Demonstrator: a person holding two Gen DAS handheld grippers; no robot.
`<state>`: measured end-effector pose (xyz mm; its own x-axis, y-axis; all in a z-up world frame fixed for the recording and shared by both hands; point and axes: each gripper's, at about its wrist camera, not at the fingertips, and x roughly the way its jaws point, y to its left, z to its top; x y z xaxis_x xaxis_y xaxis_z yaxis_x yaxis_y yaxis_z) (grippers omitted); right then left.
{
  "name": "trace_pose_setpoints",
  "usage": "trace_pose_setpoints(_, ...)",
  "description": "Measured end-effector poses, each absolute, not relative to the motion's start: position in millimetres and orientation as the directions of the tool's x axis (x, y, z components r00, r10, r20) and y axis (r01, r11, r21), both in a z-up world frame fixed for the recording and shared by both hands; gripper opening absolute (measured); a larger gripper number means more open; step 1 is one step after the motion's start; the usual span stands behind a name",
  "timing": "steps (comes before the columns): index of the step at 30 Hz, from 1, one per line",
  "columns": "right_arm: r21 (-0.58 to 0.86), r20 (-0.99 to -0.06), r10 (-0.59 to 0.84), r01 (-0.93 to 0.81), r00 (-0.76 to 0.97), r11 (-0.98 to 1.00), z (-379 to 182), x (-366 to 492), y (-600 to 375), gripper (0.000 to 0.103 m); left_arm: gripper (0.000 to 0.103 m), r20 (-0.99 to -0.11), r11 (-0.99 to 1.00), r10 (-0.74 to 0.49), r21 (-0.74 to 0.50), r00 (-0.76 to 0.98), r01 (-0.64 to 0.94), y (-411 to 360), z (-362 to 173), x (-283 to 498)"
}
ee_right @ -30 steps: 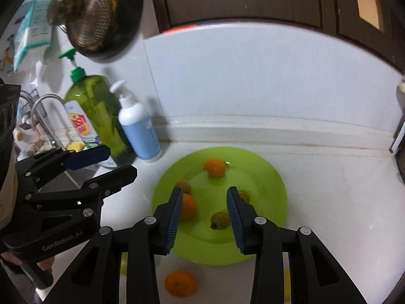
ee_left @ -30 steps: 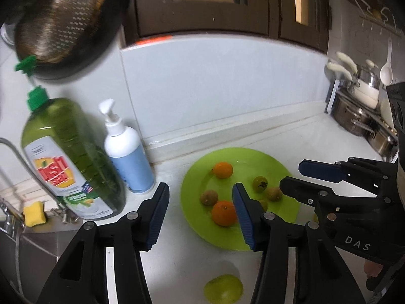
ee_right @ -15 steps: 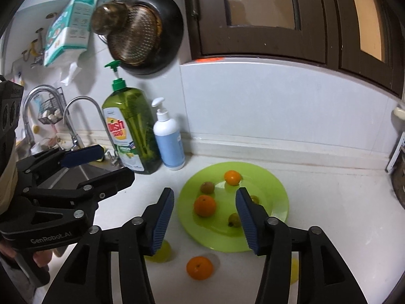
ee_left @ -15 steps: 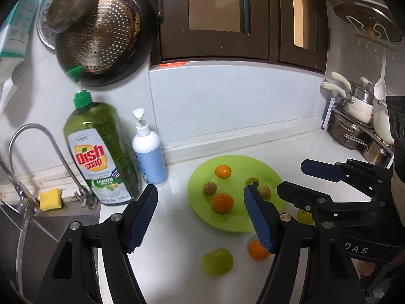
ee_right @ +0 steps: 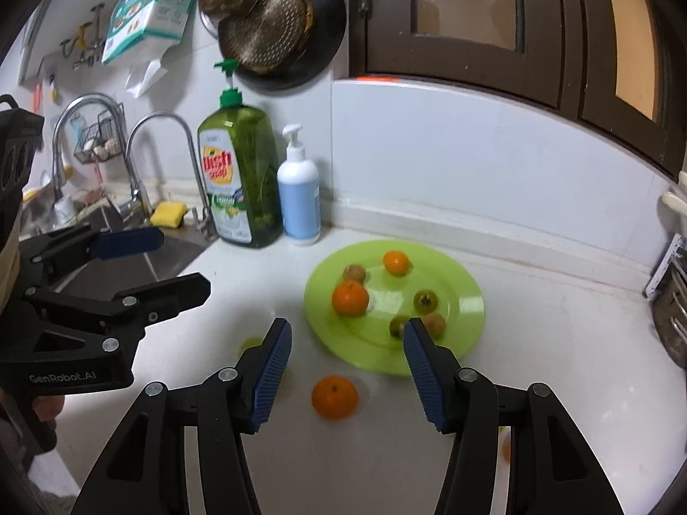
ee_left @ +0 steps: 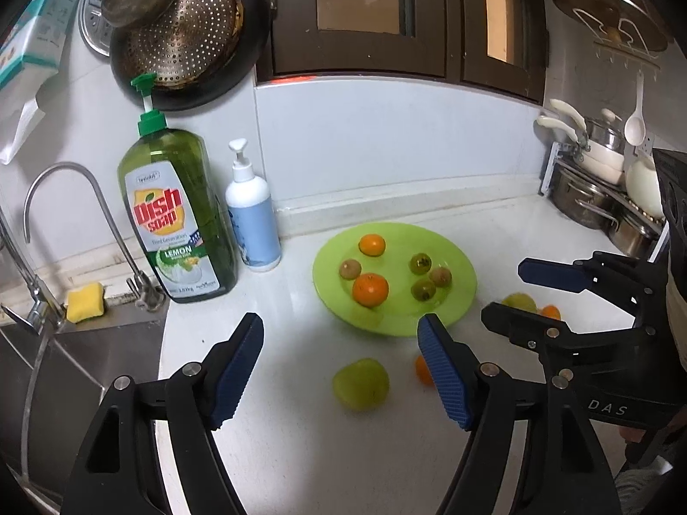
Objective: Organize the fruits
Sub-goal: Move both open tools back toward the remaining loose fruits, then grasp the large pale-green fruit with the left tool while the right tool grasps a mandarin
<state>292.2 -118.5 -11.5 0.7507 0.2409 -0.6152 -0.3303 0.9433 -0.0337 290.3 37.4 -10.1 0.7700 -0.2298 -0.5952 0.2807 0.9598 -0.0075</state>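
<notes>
A white surface (ee_left: 300,450) meets a pale blue wall (ee_left: 386,150) under dark brown cabinets (ee_left: 386,13). A steel sink (ee_left: 64,365) with curved tap (ee_left: 68,197) sits left; pots (ee_left: 592,197) stand right.

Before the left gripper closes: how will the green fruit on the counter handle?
The green fruit looks round and smooth, so it will probably roll if nudged on the bare counter. It lies loose, untouched by the left gripper, and likely feels firm.

White counter (ee_left: 300,450) carried green plate (ee_left: 459,300) at 12; apple (ee_left: 360,384), orange (ee_right: 334,397) loose at 6; soap btls at 10.
</notes>
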Motion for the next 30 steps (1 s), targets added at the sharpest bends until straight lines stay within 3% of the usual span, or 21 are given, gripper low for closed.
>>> trace_pose_setpoints(14, -0.046, -0.724, 0.22, -0.364, 0.654, 0.93, -69.3, 290.6, -115.6, 0.055, 0.074, -0.66, 0.928, -0.226, 0.077, 0.717, 0.364, 29.8, -76.0, 286.0)
trace_pose_setpoints(30, 0.003, -0.797, 0.24, -0.394, 0.554, 0.919, -105.4, 324.5, -111.6, 0.055, 0.074, -0.708, 0.902, -0.281, 0.037, 0.648, 0.431, 22.4, -109.3, 318.0)
